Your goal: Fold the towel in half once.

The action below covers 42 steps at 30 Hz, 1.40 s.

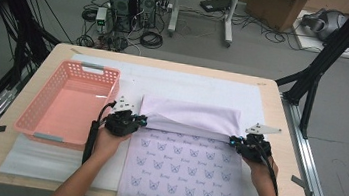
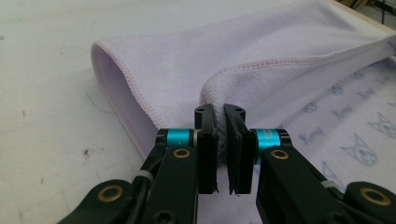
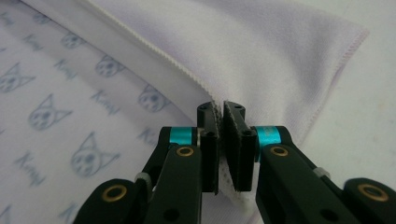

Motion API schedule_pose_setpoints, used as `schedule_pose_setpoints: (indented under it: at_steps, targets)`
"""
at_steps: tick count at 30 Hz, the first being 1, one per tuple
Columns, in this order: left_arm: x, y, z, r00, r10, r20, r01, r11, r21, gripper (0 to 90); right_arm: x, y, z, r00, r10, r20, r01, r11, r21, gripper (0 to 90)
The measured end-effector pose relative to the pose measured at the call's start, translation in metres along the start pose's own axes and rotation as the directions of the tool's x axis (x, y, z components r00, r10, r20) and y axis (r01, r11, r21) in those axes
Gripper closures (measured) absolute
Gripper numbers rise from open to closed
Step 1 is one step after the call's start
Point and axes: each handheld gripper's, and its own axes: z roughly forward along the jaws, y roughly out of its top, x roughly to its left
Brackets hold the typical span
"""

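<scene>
A pale lilac towel (image 1: 184, 164) printed with cat faces lies on the table, its far part folded back toward me so the plain underside (image 1: 188, 115) faces up. My left gripper (image 1: 143, 120) is shut on the folded edge's left corner; in the left gripper view the left gripper (image 2: 220, 116) pinches the hem of the towel (image 2: 243, 60). My right gripper (image 1: 233, 141) is shut on the right corner; the right gripper view shows the right gripper (image 3: 220, 114) clamping the stitched edge of the towel (image 3: 243, 46).
A pink plastic basket (image 1: 108, 90) stands at the left of the table, close to my left hand. A white mat (image 1: 199, 83) covers the tabletop under the towel. Black frame struts (image 1: 317, 70) rise at the right; cables and computer boxes (image 1: 134, 2) sit on the floor beyond.
</scene>
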Motion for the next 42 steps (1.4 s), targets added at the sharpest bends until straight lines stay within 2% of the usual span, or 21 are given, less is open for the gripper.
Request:
schedule_pose_setpoints:
  at_steps: [6, 14, 19, 25, 35, 42]
  targets:
    - [-0.010, -0.017, -0.014, 0.9993, 0.022, 0.031, -0.021, 0.9997, -0.013, 83.1, 0.010, -0.018, -0.011, 0.9998, -0.009, -0.018, 0.009, 1.000, -0.026, 84.4]
    - [-0.018, -0.035, -0.030, 0.9980, 0.015, 0.062, -0.013, 0.9991, -0.041, 82.4, 0.026, -0.029, -0.032, 0.9990, -0.036, -0.025, 0.036, 0.999, -0.033, 84.4]
    - [-0.028, -0.044, -0.041, 0.9978, 0.019, 0.063, -0.015, 0.9982, -0.058, 82.1, 0.034, -0.038, -0.044, 0.9987, -0.033, -0.038, 0.031, 0.999, -0.039, 84.4]
    - [-0.038, -0.055, -0.052, 0.9983, 0.016, 0.057, -0.013, 0.9985, -0.054, 81.8, 0.046, -0.048, -0.054, 0.9981, -0.043, -0.045, 0.041, 0.999, -0.025, 84.4]
    - [-0.053, -0.066, -0.069, 0.9984, 0.011, 0.055, -0.007, 0.9980, -0.063, 81.8, 0.060, -0.064, -0.069, 0.9983, -0.031, -0.050, 0.029, 0.999, -0.027, 84.4]
    - [-0.063, -0.076, -0.084, 0.9971, 0.013, 0.075, -0.009, 0.9987, -0.049, 82.4, 0.068, -0.072, -0.080, 0.9971, -0.036, -0.067, 0.035, 0.999, -0.028, 84.4]
